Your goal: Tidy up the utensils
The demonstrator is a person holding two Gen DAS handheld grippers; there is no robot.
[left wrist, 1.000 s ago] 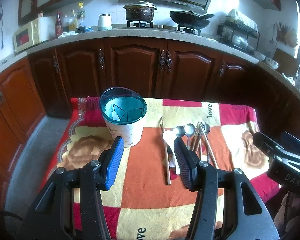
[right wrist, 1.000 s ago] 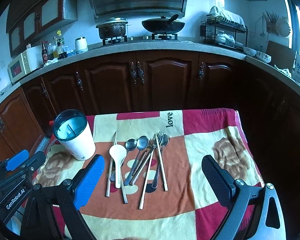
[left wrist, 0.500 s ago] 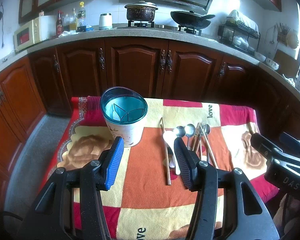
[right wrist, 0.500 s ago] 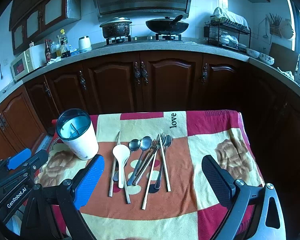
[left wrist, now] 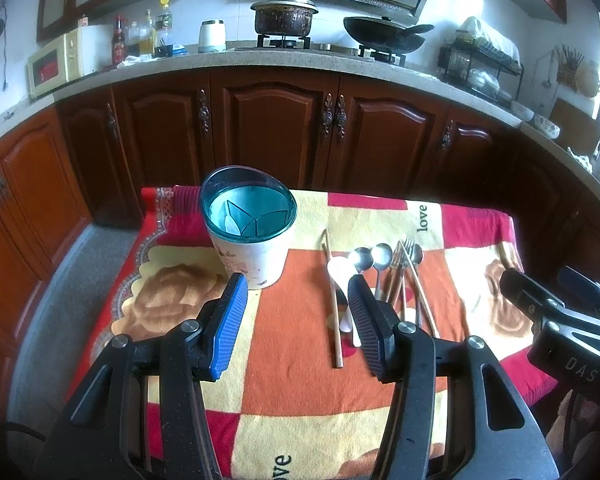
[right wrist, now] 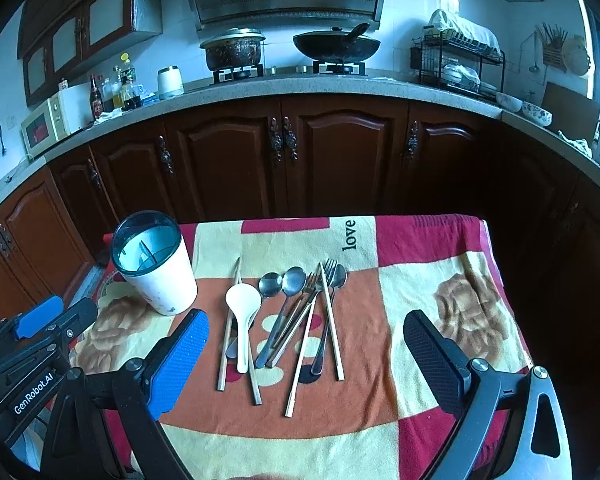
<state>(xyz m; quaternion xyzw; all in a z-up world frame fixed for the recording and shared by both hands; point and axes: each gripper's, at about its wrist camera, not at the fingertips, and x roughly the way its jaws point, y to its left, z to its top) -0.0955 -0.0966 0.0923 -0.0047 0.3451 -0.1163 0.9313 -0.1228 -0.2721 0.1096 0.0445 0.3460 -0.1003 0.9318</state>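
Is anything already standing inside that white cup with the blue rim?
No, the white cup shows only its bare dividers inside, while the spoons, forks and chopsticks all lie on the cloth beside it.

Dark wooden cabinets, grey countertop

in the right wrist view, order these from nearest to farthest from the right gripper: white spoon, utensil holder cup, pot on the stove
From the right gripper:
1. white spoon, on the cloth just left of centre.
2. utensil holder cup, standing further back left.
3. pot on the stove, far back on the counter.
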